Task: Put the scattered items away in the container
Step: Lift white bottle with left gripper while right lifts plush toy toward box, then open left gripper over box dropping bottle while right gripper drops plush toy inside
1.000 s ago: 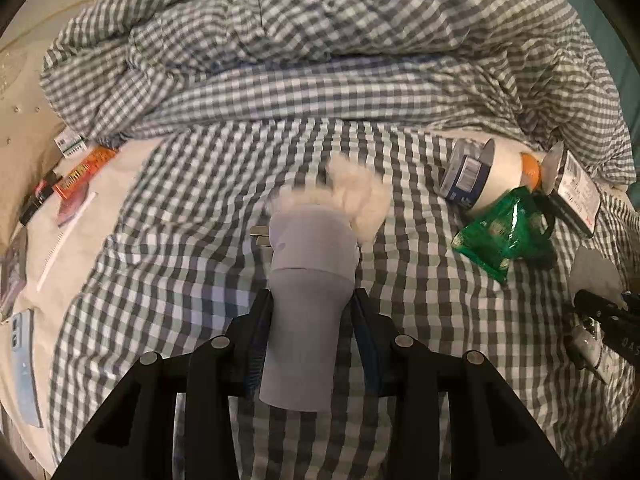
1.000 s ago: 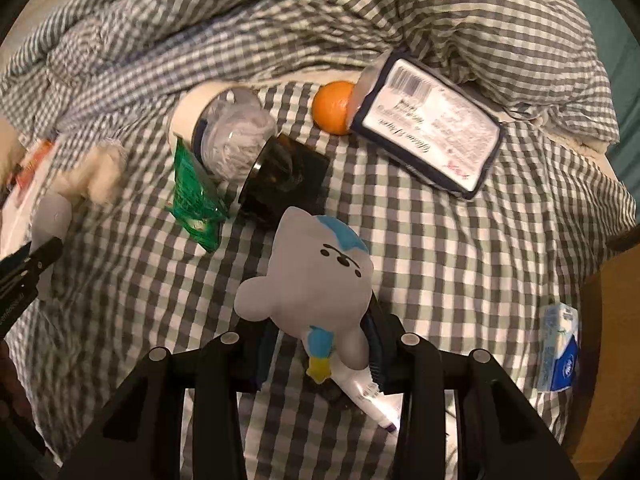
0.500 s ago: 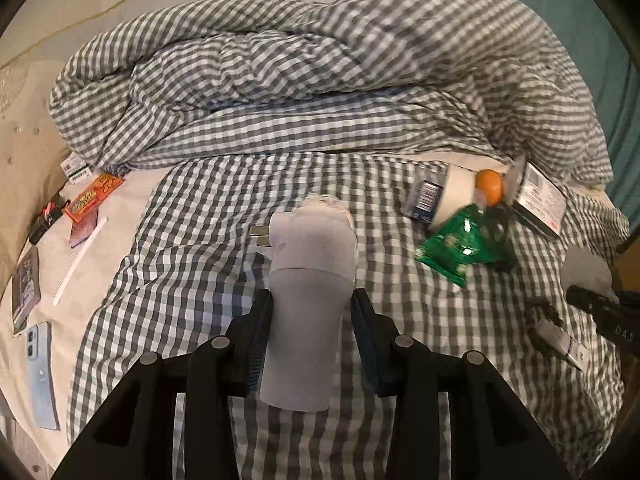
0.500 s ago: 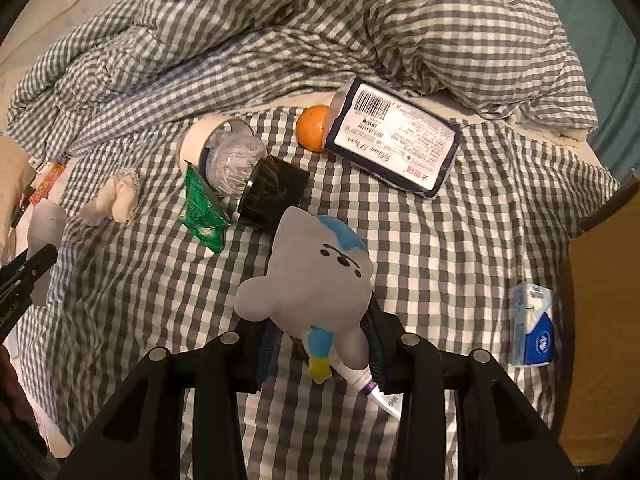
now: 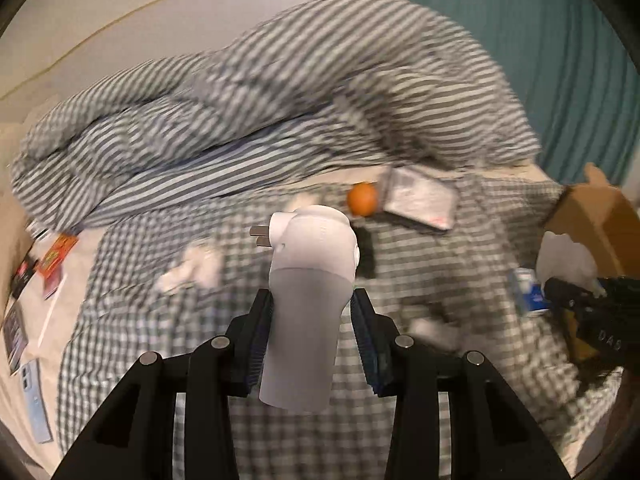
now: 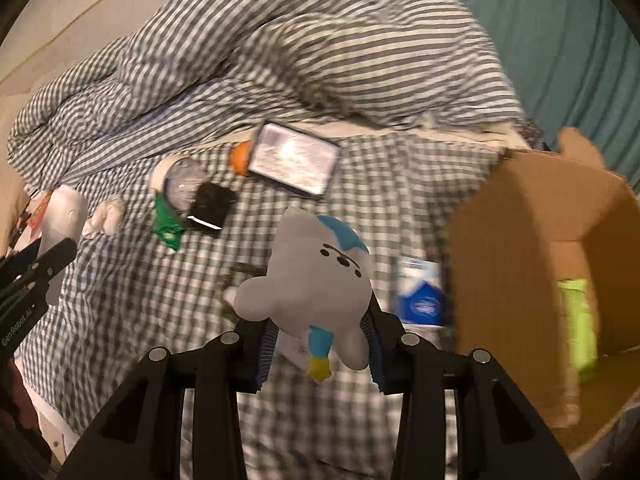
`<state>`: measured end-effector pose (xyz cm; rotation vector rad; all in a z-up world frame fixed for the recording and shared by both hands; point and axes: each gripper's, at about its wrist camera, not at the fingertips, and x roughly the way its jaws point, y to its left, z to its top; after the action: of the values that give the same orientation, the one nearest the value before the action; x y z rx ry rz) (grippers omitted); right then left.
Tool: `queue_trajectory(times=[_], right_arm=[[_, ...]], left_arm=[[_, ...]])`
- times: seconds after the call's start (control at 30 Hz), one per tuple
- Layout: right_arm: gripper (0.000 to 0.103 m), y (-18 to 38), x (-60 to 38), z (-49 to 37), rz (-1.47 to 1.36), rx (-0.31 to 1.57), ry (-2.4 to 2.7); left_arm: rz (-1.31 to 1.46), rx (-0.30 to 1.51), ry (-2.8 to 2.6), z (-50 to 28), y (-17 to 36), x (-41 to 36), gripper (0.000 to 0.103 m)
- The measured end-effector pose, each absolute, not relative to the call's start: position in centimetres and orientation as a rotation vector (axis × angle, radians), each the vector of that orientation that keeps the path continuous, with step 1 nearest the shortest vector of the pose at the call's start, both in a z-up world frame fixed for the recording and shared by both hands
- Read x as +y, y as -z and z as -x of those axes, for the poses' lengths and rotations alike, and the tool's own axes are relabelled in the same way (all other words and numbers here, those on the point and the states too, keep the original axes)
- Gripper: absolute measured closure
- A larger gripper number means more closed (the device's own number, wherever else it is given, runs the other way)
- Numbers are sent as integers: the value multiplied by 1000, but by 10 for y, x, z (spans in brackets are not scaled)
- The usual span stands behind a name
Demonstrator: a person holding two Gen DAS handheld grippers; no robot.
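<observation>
The left gripper point(image 5: 312, 320) tilts down over the checked bed point(image 5: 160, 320), jaws part closed and clamped on a white plug adapter point(image 5: 308, 300), prongs pointing left. The right gripper point(image 6: 320, 340) angles down likewise, pinching a grey plush toy point(image 6: 312, 280) beside the open cardboard box point(image 6: 520, 240) at right.

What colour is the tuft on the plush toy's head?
Blue, on the grey plush toy; clearest in the right wrist view.
</observation>
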<state>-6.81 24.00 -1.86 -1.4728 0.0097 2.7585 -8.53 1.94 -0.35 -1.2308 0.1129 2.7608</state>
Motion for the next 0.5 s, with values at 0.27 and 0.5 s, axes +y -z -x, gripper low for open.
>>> queue_trajectory(times=[0.27, 0.5], right_arm=[[65, -23, 324, 27, 1359, 56, -2697], [65, -37, 393, -3, 1302, 80, -2622]], left_arm=[[1119, 175, -2666, 71, -28, 117, 63], [1026, 233, -2516, 60, -48, 223, 63]])
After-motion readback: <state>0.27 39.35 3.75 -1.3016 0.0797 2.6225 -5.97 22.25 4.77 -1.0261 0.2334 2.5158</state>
